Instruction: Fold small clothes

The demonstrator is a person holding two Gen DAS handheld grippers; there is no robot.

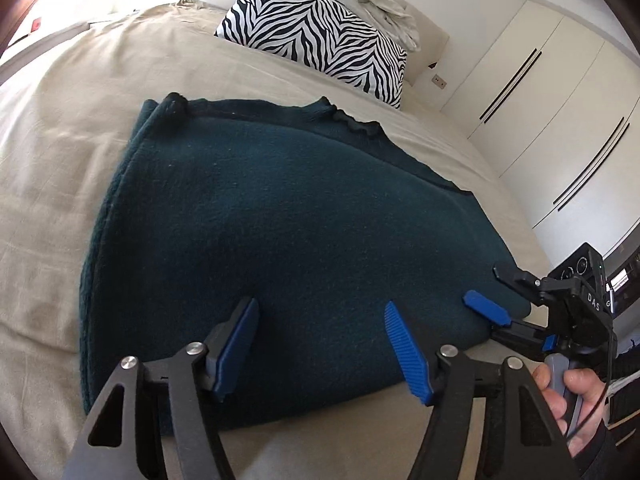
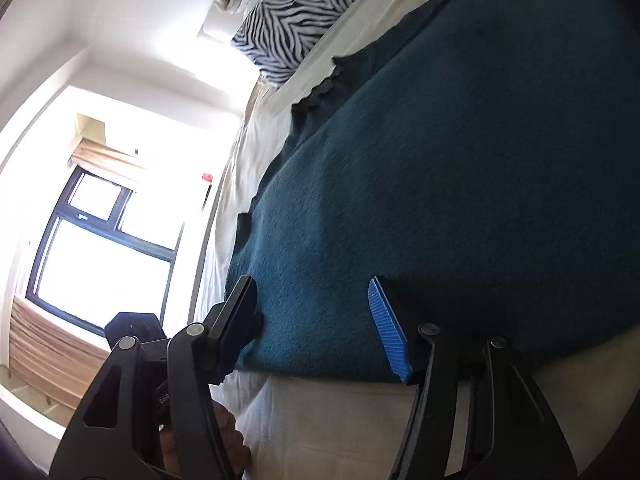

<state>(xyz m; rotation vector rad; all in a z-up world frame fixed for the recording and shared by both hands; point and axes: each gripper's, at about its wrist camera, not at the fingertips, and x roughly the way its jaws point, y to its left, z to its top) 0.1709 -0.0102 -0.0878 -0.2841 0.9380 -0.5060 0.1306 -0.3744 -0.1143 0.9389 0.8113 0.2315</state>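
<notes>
A dark teal knitted garment (image 1: pixel 248 216) lies folded flat on the beige bed, with a frilled black trim along its far edge. My left gripper (image 1: pixel 320 344) is open, its blue pads over the garment's near edge and holding nothing. My right gripper (image 1: pixel 492 316) shows in the left wrist view at the garment's near right corner, jaws apart. In the right wrist view the right gripper (image 2: pixel 316 328) is open over the same garment (image 2: pixel 460 184) at its near edge.
The beige bedsheet (image 1: pixel 72 152) spreads around the garment. A zebra-print pillow (image 1: pixel 320 36) and white bedding lie at the head of the bed. White wardrobe doors (image 1: pixel 560 112) stand at the right. A bright window (image 2: pixel 96 248) is beyond the bed's side.
</notes>
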